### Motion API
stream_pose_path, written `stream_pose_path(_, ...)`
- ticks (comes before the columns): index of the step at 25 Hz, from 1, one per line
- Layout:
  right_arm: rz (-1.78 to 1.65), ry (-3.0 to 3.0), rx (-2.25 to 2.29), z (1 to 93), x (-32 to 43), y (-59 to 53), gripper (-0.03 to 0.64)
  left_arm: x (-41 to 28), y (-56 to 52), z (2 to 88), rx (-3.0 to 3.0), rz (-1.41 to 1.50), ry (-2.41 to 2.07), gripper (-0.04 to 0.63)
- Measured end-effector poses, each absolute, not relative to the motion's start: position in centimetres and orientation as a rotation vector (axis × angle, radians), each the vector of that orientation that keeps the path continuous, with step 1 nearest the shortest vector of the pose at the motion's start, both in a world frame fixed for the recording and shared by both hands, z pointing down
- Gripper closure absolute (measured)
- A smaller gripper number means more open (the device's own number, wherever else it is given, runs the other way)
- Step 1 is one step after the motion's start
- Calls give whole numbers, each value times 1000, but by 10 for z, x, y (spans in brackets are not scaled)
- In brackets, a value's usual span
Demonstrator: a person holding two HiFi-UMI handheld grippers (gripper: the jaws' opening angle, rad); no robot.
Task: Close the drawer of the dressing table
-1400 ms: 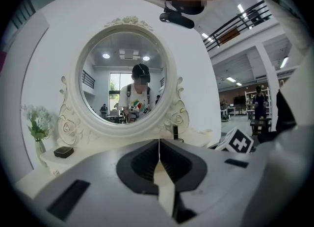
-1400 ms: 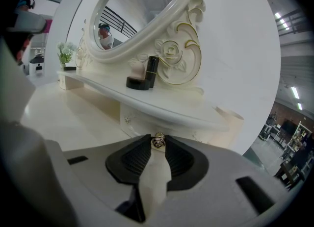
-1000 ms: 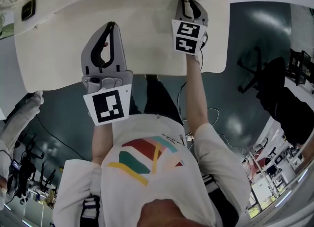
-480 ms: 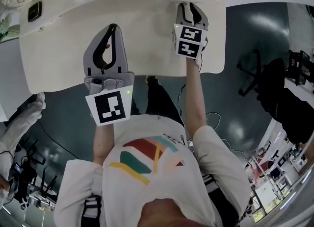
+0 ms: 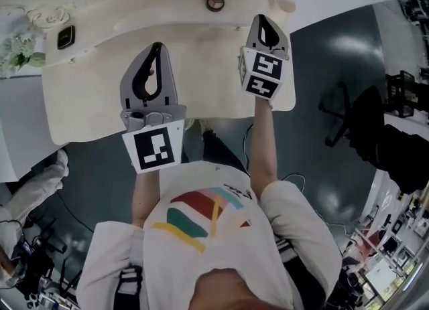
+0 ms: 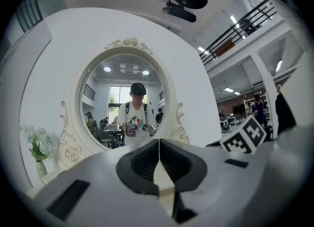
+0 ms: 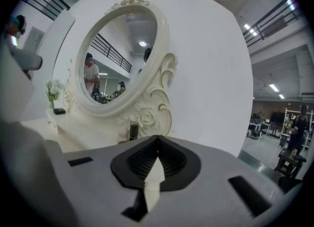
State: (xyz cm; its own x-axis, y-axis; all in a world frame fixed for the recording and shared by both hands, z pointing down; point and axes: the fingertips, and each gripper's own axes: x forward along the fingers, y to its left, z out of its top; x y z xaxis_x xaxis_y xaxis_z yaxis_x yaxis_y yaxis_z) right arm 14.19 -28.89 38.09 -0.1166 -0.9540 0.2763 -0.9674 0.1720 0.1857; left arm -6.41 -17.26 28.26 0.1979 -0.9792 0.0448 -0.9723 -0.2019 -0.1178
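While both grippers hang in front of the dressing table [image 5: 80, 94], neither touches it. In the head view the cream tabletop fills the upper left and middle of the frame, its curved near edge running across just above the person's white shirt [image 5: 208, 235]. The drawer lies somewhere under that near edge and cannot be made out from above; neither gripper view shows it.

Left of centre, the left gripper [image 5: 155, 47] hangs over the tabletop with its marker cube [image 5: 153, 148] toward the person. In the left gripper view its jaws are clenched tip to tip with nothing between them, and beyond them stands the oval mirror [image 6: 122, 103] in its carved frame, reflecting the person. White flowers [image 6: 37, 147] sit at the mirror's lower left.

Right of centre, the right gripper [image 5: 266, 21] is over the table's right end, its tip nearer the top of the frame than the left one's. Its jaws have just been closing and now meet, gripping nothing. In the right gripper view the mirror [image 7: 117, 59] appears at a slant in the upper left, and a small dark bottle [image 7: 133, 131] stands at the foot of its frame, just above the jaw tips.

A small round item [image 5: 215, 3] and a dark rectangular item [image 5: 65, 36] lie on the tabletop toward its far side.
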Motion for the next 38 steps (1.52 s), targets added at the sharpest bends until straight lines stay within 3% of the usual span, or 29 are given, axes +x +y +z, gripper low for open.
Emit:
stream_pose_path(17,-330,-2457,1946,171,90,-184,615,-61,-149,191,-2345,-1,1850,589)
stream_pose_path(38,-336,-2583,1801,161,44,-121,616,-77,-118,172,-2297,9,1872,589)
